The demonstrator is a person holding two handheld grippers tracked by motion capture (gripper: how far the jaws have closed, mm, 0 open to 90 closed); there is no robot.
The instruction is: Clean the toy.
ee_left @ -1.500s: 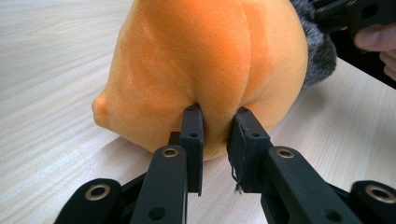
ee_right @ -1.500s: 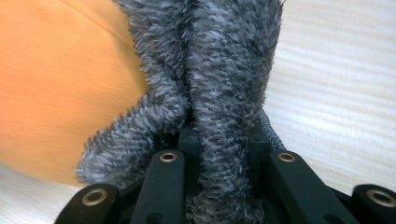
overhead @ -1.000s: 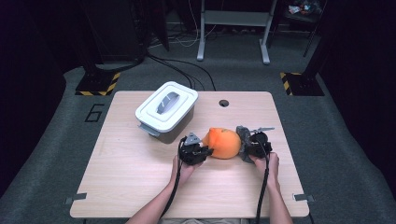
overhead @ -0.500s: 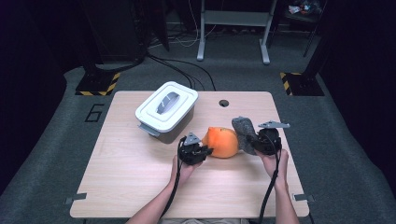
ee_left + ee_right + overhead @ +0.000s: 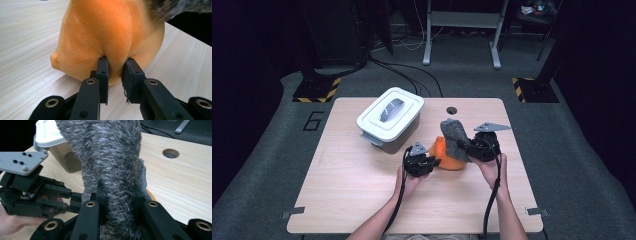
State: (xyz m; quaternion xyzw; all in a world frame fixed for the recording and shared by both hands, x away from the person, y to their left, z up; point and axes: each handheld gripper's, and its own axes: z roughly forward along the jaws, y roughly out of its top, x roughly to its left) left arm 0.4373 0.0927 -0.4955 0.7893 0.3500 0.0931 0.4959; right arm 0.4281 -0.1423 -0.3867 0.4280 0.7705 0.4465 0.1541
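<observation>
An orange soft rounded object lies on the wooden table near the middle. My left gripper is shut on a fold of its near side, and it rests low on the table. A grey fuzzy cloth stands up from the orange object's right side. My right gripper is shut on it and held above the table. In the right gripper view the left gripper sits at lower left, in a hand.
A clear box with a white lid stands at the back left of the grippers. A round hole is in the table's far edge. Dark stands and cables sit on the floor beyond.
My right gripper has risen and drawn to the right with the grey fuzzy cloth, pulling it up off the orange object. The left gripper has kept still.
</observation>
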